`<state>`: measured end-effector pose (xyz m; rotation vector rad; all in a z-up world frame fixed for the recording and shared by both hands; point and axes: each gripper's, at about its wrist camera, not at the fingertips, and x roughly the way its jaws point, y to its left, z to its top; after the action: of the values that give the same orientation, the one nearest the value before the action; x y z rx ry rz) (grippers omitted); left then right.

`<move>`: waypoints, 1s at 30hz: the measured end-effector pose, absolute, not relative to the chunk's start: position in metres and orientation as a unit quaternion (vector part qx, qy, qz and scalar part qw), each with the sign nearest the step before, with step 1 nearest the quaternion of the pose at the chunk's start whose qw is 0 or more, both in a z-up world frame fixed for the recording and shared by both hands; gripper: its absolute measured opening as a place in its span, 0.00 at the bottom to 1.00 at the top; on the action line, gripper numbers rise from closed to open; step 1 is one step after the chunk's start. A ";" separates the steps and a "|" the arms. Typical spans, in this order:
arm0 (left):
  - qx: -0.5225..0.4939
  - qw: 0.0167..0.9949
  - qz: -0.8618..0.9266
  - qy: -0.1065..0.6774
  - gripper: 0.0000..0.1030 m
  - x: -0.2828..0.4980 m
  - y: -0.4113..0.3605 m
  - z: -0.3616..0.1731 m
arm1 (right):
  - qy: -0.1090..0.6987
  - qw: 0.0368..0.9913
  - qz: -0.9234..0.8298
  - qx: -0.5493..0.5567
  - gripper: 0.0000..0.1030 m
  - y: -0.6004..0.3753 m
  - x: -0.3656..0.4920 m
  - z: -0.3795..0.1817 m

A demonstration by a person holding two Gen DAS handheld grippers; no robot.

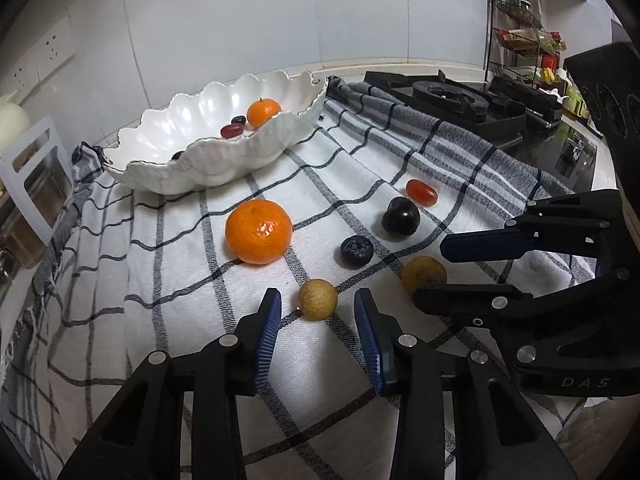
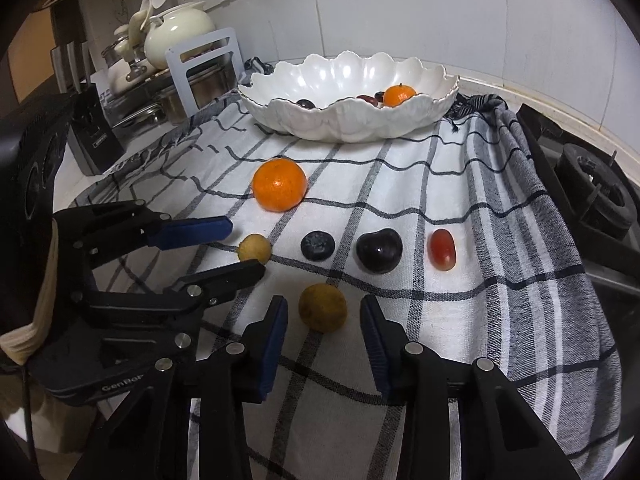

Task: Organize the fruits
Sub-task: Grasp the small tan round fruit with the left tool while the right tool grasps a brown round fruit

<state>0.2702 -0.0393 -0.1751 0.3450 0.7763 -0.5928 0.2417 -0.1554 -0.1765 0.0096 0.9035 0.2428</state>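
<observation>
On the checked cloth (image 1: 192, 280) a small yellow longan (image 1: 318, 299) lies between the blue pads of my left gripper (image 1: 318, 298), which is open with gaps on both sides. My right gripper (image 2: 324, 304) is open around a larger yellow longan (image 2: 323, 308) without touching it. Each gripper also shows in the other view: the right gripper (image 1: 431, 271) and the left gripper (image 2: 244, 248). Beyond them lie a mandarin (image 1: 258, 231), a blueberry (image 1: 357, 252), a dark cherry (image 1: 400, 216) and a red grape tomato (image 1: 421, 191). The white scalloped bowl (image 1: 208, 160) holds a mandarin (image 1: 263, 112) and a few small dark and red fruits.
A black gas stove (image 1: 448, 96) borders the cloth on the right, with a spice rack (image 1: 524, 40) behind it. On the left stand a knife block (image 2: 90, 136), steel pots behind a white rack (image 2: 204, 72) and a cream teapot (image 2: 180, 32). The tiled wall is close behind the bowl.
</observation>
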 end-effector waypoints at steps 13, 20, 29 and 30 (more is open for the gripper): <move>0.158 0.860 -0.279 0.398 0.22 0.280 -0.043 -0.182 | 0.445 0.886 0.128 0.019 0.27 -0.157 0.247 -0.184; 0.153 0.863 -0.273 0.396 0.22 0.279 -0.040 -0.181 | 0.444 0.886 0.128 0.021 0.27 -0.157 0.246 -0.183; 0.129 0.875 -0.259 0.389 0.22 0.267 -0.031 -0.161 | 0.426 0.895 0.133 0.022 0.27 -0.157 0.239 -0.168; 0.127 0.877 -0.256 0.387 0.22 0.266 -0.030 -0.158 | 0.424 0.896 0.134 0.022 0.27 -0.157 0.238 -0.165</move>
<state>0.2660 -0.0297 -0.1580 0.2640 0.8070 -0.5341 0.2381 -0.1575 -0.1652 0.0455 0.8779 0.2769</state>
